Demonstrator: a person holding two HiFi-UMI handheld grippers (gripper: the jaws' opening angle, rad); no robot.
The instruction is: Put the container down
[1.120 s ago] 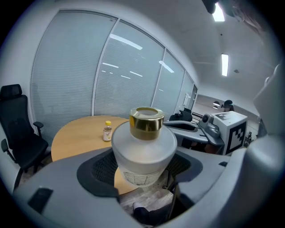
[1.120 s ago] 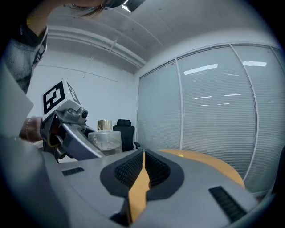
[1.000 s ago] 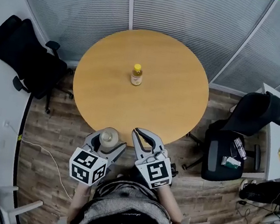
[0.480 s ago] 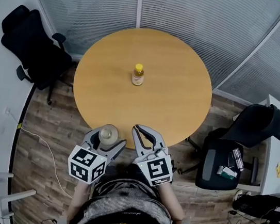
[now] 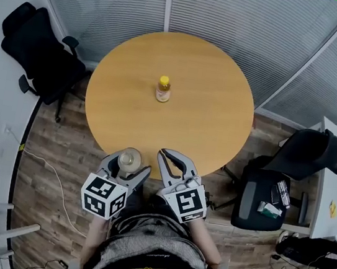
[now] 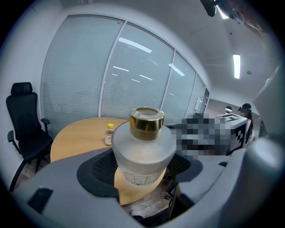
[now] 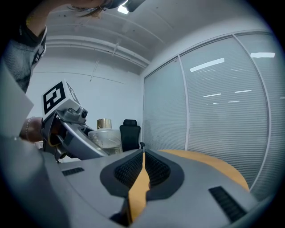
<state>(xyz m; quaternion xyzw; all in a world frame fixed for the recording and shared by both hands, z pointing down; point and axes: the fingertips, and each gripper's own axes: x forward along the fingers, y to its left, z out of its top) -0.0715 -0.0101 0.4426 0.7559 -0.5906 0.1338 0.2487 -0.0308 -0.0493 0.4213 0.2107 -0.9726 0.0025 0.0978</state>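
My left gripper (image 5: 129, 164) is shut on a frosted glass container (image 5: 130, 157) with a gold collar, held upright over the near edge of the round wooden table (image 5: 208, 118). In the left gripper view the container (image 6: 142, 151) fills the space between the pads of the left gripper (image 6: 143, 167). My right gripper (image 5: 166, 160) is beside it on the right, shut with nothing in it; its tips meet (image 7: 143, 155). The right gripper view also shows the container (image 7: 107, 137) to the left. A small yellow-capped bottle (image 5: 163, 90) stands near the table's middle.
One black office chair (image 5: 36, 51) stands left of the table and another (image 5: 310, 152) to the right, with a seat holding small items (image 5: 266, 200) near it. Glass walls with blinds (image 5: 236, 15) close the far side. A cable (image 5: 50, 172) lies on the wood floor.
The head view has shifted slightly. Both grippers stay at the table's near edge, and the left one still holds the container.
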